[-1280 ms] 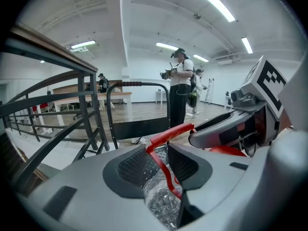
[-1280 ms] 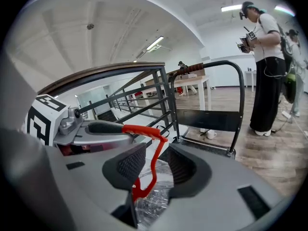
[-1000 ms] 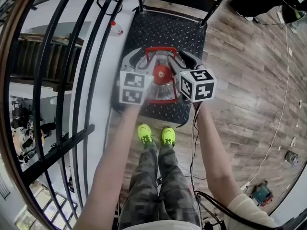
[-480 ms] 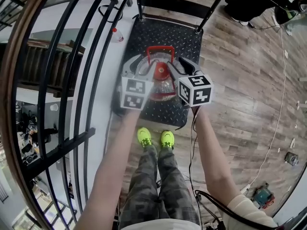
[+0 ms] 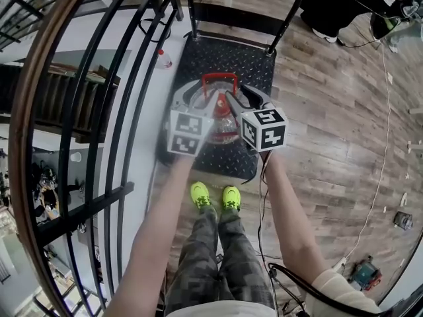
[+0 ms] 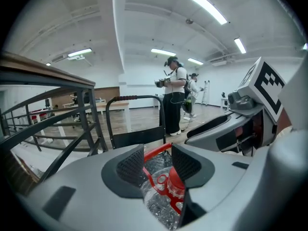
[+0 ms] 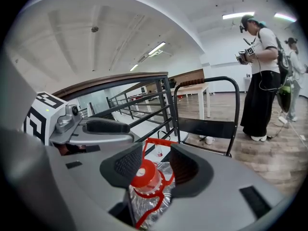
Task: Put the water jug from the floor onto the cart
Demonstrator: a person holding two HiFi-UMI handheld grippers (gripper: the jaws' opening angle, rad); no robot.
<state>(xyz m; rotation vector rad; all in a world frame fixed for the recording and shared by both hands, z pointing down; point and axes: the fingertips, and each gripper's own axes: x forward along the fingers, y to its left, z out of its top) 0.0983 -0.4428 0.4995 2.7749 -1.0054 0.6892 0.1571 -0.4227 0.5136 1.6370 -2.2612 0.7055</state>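
The water jug stands upright on the cart. It sits on the black checker-plate deck, about midway between the two side edges and in the half nearer the person's shoes. It is well apart from the far end, where the push bar rises. Its red handle reaches toward that far end.

Both pairs of tongs come in over the deck's near edge, side by side, each tilted down at the jug's top. The left tongs are open, with their ribbed pads apart. The handle crosses the gap and the red cap sits low in it, close to the pad on the view's right. Neither pad visibly presses on anything.

The right tongs are open wide and have just been opening. The cap lies low between the pads, nearer the one on the view's left, with clear crinkled plastic showing beside it. Neither pad presses on it.

From above, the left marker cube and the right marker cube flank the jug on its near side.

The cart rests on a wood plank floor. Its left side edge lies beside a white strip that runs along a black railing. A small bottle sits on that strip, just off the deck's far left corner. A thin cable trails over the planks well to the right. Another person stands beyond the push bar, hands raised at chest height.
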